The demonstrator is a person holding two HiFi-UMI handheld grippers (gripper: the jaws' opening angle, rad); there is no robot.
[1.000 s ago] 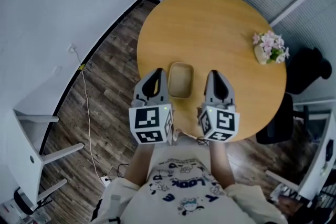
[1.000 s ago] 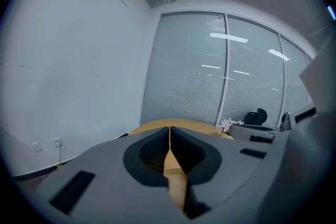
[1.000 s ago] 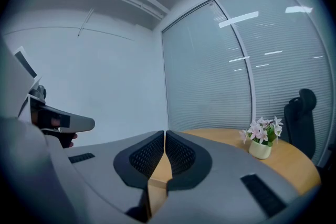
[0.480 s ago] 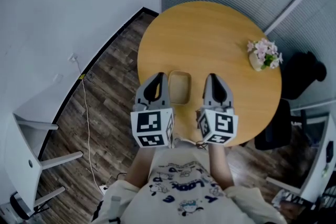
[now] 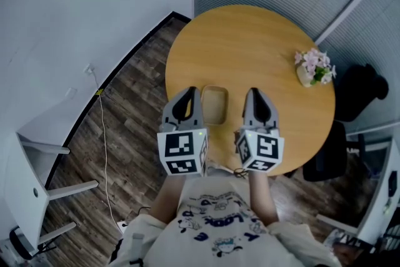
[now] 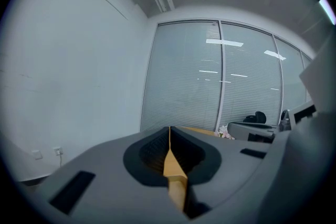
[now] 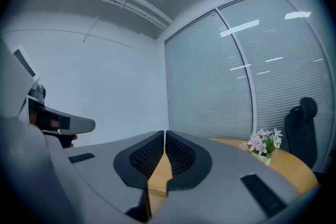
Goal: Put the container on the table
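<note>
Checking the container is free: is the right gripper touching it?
Apart. The head view shows a strip of bare table between the right gripper and the container. Its tongs are shut, empty.

Across the table we found open room in the middle and far side; only the container near us and the flower pot at the right edge obstructed.

The person is holding the left gripper and the right gripper level, side by side over the near edge of the table, each pointing forward with its jaws pressed together on nothing.
</note>
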